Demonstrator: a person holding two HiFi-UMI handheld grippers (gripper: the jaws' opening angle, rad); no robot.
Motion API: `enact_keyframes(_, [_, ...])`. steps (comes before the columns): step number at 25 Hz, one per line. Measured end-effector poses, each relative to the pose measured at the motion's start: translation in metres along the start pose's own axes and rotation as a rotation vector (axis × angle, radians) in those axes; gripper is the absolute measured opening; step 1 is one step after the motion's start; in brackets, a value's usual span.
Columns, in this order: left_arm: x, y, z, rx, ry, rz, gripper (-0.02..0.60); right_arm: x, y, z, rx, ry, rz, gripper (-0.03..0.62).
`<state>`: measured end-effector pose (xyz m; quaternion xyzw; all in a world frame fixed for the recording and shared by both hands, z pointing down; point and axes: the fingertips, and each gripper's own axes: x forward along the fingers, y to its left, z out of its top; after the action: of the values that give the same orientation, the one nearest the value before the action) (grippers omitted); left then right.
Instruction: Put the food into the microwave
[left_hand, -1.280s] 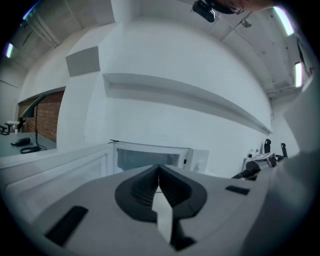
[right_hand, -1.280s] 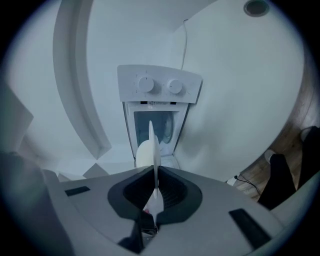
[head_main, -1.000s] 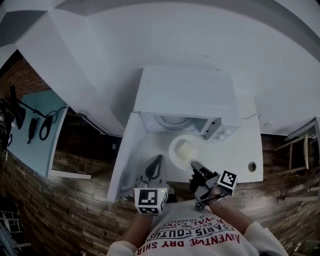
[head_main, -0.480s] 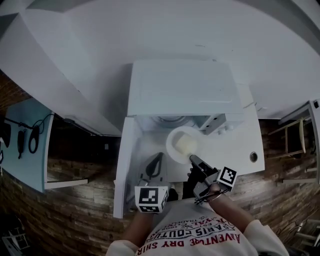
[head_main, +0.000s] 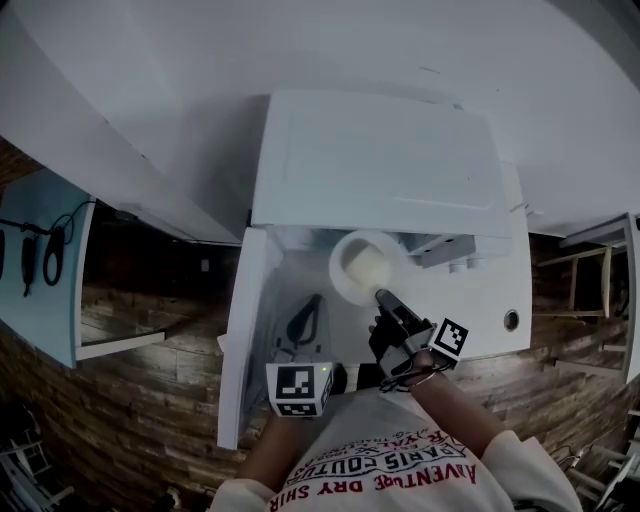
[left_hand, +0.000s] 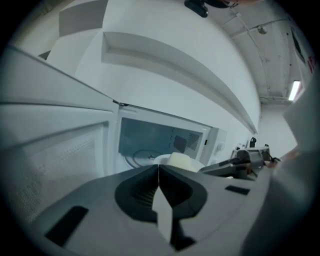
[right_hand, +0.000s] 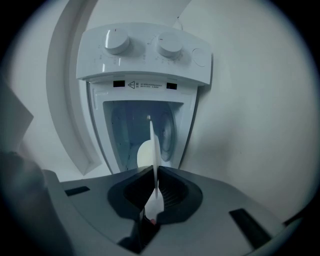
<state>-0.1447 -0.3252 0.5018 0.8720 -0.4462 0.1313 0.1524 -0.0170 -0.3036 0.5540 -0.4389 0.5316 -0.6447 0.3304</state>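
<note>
A white microwave (head_main: 375, 165) stands with its door (head_main: 245, 330) swung open to the left. A white plate (head_main: 345, 270) carrying a pale lump of food (head_main: 368, 266) hovers at the mouth of the cavity. My right gripper (head_main: 381, 296) is shut on the plate's near rim; in the right gripper view the plate (right_hand: 151, 140) stands edge-on between the jaws of the right gripper (right_hand: 154, 172). My left gripper (head_main: 313, 303) hangs lower, left of the plate, in front of the open door, shut and empty. In the left gripper view the left gripper (left_hand: 159, 167) points at the cavity (left_hand: 150, 140), with the food (left_hand: 180, 160) just beyond.
The control panel with two knobs (right_hand: 117, 40) sits beside the cavity. The microwave rests on a white counter (head_main: 490, 300) with a round hole (head_main: 511, 320). A light blue table (head_main: 45, 280) with cables is at far left, over the wooden floor. A white shelf (left_hand: 175, 65) hangs above.
The right gripper has carried the plate forward, from in front of the microwave to the mouth of the cavity. The left gripper has sunk a little beside the door.
</note>
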Motion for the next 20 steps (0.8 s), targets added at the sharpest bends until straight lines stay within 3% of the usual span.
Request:
enact_keyframes(6, [0.019, 0.003, 0.001, 0.035, 0.012, 0.000, 0.007, 0.037, -0.004, 0.020, -0.002, -0.044, 0.066, 0.026])
enact_keyframes(20, [0.043, 0.003, -0.006, 0.050, 0.051, -0.009, 0.008, 0.091, -0.017, 0.051, 0.010, -0.067, 0.009, 0.026])
